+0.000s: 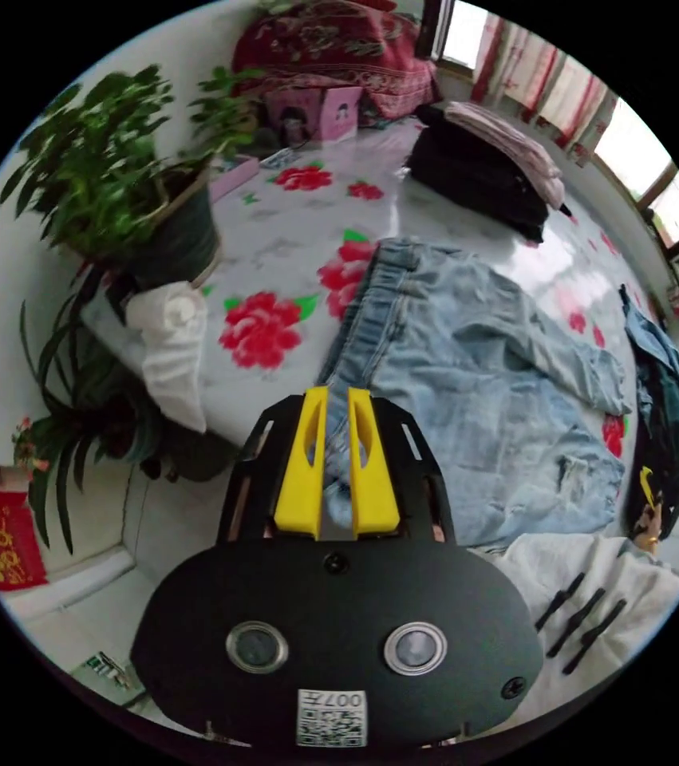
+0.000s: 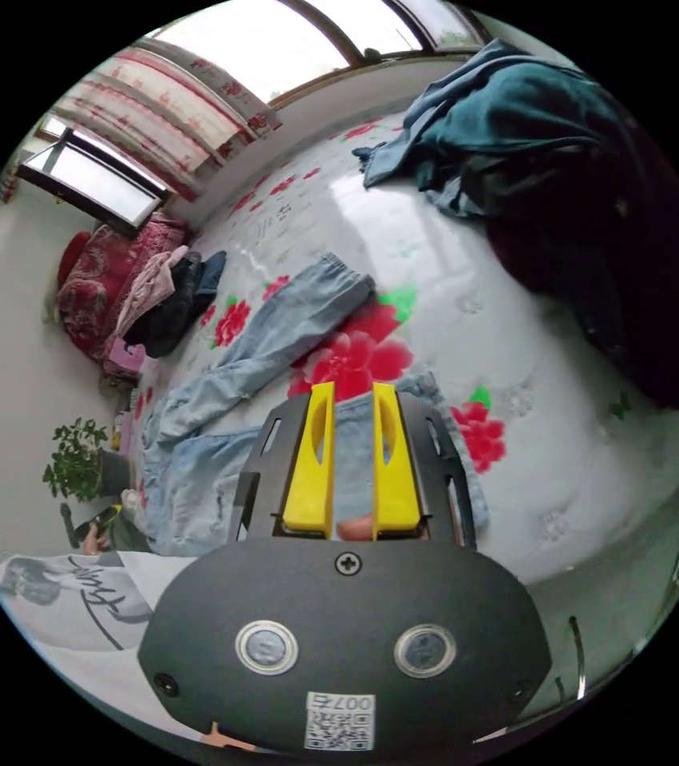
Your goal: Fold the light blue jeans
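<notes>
Light blue jeans (image 1: 467,375) spread on floral bed (image 1: 291,239), left gripper (image 1: 337,403) jaws nearly closed — denim waistband pinched between, right gripper (image 2: 353,399) jaws narrowly parted over a hem — grip unclear.

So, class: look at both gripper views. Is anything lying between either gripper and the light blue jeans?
Nothing visible. The left gripper has its jaws closed on the waistband edge of the light blue jeans; the right gripper sits directly over a leg's hem.
</notes>
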{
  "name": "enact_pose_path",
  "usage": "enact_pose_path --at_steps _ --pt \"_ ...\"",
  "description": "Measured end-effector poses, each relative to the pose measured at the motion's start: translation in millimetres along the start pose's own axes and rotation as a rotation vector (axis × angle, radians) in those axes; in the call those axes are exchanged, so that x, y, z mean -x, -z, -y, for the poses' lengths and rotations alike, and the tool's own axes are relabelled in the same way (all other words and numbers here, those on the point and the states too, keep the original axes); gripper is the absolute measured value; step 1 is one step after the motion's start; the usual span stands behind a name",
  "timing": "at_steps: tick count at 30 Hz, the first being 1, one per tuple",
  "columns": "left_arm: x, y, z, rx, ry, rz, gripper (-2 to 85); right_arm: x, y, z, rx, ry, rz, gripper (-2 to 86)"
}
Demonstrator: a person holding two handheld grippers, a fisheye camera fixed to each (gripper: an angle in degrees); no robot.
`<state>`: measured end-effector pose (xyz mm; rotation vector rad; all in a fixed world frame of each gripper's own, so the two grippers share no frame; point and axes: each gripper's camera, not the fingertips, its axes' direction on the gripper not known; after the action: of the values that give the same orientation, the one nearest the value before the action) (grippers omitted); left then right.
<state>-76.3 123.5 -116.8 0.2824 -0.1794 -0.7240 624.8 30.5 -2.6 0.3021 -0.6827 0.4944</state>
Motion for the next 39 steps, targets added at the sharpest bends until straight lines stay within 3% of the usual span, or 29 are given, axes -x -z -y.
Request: enact_pose_path --at_steps 9,17,25,27,32,39 --pt "-137 -70 166 0.064 -0.25 0.087 7.7 20 -58 87 0.087 -0.053 0.081 5.8" --pt "-144 -172 258 0.213 -0.105 0.068 9.5 3 -102 141 0.177 -0.152 -0.026 6.1" --pt "-151 -179 249 0.134 -0.282 0.106 0.2 -13 -128 173 0.228 -0.251 -0.04 1.2" --pt "-143 -167 245 0.11 -0.268 0.081 -0.5 -10 -114 179 0.183 -0.244 0.038 0.5" --pt "-80 -73 210 -0.103 -0.168 -0.086 -0.9 5 -10 184 -0.076 -0.151 0.482 -0.2" --pt "24 63 65 -0.339 -0.092 -0.324 -1.0 11 126 126 -0.21 0.08 0.675 -0.3"
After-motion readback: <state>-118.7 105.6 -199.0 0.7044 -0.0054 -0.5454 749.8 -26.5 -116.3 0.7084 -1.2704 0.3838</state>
